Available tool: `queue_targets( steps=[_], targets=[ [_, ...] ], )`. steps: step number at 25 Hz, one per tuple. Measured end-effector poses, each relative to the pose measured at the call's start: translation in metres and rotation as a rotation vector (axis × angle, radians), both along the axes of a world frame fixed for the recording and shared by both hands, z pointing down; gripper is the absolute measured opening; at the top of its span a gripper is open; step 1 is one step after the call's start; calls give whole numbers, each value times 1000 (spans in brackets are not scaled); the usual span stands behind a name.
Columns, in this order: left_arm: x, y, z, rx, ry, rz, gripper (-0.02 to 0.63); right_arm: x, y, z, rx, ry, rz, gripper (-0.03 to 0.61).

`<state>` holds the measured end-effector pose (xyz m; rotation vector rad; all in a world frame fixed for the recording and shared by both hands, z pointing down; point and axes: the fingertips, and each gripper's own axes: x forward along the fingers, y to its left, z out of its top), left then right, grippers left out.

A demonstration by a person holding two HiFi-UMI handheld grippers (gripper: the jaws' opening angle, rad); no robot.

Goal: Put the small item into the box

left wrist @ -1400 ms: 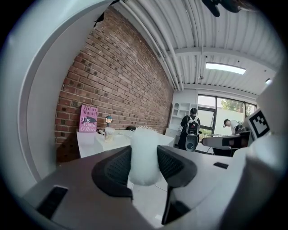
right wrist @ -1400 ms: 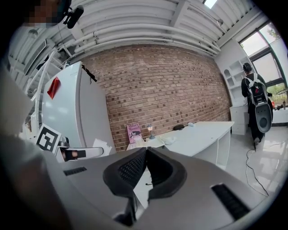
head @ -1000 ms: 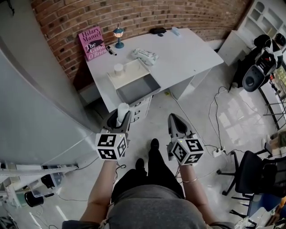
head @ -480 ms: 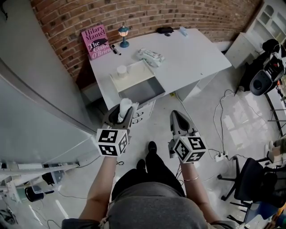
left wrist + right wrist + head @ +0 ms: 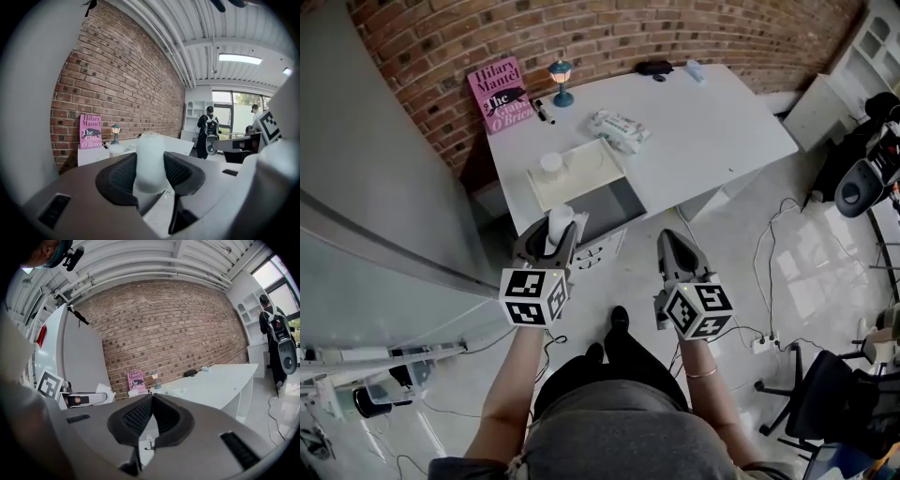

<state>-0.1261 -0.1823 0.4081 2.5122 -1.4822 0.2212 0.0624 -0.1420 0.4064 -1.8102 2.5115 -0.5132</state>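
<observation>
My left gripper (image 5: pixel 555 231) is shut on a small white cylindrical item (image 5: pixel 559 223), which stands upright between the pads and pokes out above them. In the left gripper view the white item (image 5: pixel 149 161) fills the gap of the left gripper (image 5: pixel 149 171). The open box (image 5: pixel 581 169), cream with a grey inside (image 5: pixel 602 204), sits at the front left of the white desk (image 5: pixel 712 122), just ahead of the left gripper. A white cup-like thing (image 5: pixel 550 163) stands in its cream part. My right gripper (image 5: pixel 675 251) is shut and holds nothing, its tips meeting in the right gripper view (image 5: pixel 151 401).
On the desk are a pink book (image 5: pixel 500 94), a small lamp (image 5: pixel 562 80), a marker (image 5: pixel 541 111), a white packet (image 5: pixel 619 129) and a black item (image 5: pixel 654 67). A grey panel (image 5: pixel 375 187) stands at left. Cables and a power strip (image 5: pixel 759 343) lie on the floor by an office chair (image 5: pixel 834 394).
The desk and box have come closer to both grippers as the person stepped forward. The white item stays in the left jaws; the right jaws stay shut.
</observation>
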Motion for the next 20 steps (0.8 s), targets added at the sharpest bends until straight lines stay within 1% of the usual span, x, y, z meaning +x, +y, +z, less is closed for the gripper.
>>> queue_targets(
  steps=[3, 13, 20],
  targets=[
    [1, -13, 2, -6, -15, -12, 183, 5, -16, 2, -7, -7, -7, -5],
    [2, -52, 6, -18, -30, -73, 183, 11, -65, 9, -23, -12, -64, -5],
    [2, -73, 16, -41, -62, -85, 183, 11, -89, 20, -51, -18, -88, -5]
  ],
)
